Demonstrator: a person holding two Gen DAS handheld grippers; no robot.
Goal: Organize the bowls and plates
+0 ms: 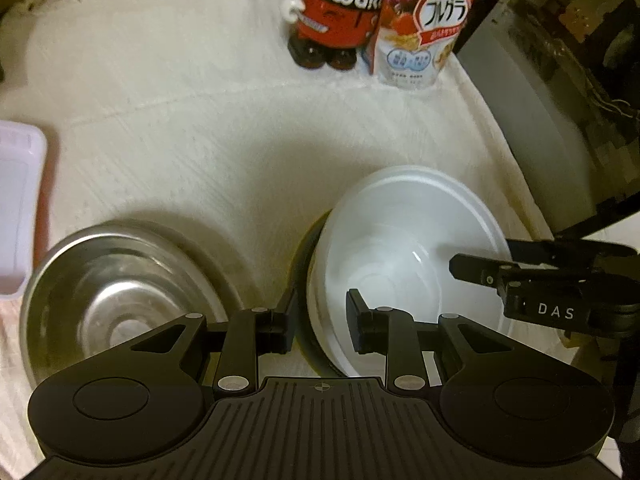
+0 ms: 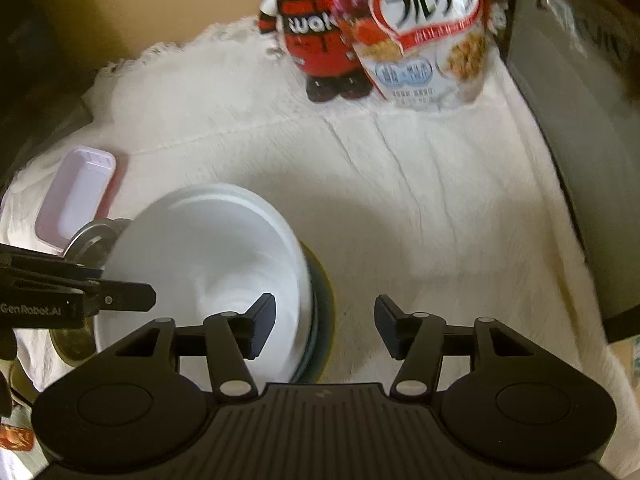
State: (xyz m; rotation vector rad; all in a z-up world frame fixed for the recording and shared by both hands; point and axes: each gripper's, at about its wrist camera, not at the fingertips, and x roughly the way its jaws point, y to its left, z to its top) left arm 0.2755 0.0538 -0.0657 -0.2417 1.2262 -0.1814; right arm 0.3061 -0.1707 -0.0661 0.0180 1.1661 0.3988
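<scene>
A white bowl (image 1: 408,240) sits stacked on a dark plate (image 1: 306,276) on the white cloth. My left gripper (image 1: 320,324) is open, its fingers straddling the bowl's left rim. A steel bowl (image 1: 116,292) lies to its left. In the right wrist view the white bowl (image 2: 208,252) is at lower left on the dark plate (image 2: 324,304). My right gripper (image 2: 324,324) is open, its fingers astride the bowl's right rim and the plate edge. The steel bowl (image 2: 94,240) peeks out behind.
A pink rectangular tray (image 2: 76,196) lies at the left; it also shows in the left wrist view (image 1: 18,208). A red figure bottle (image 1: 332,12) and a cereal bag (image 1: 420,24) stand at the back. A dark appliance (image 2: 580,120) borders the right side.
</scene>
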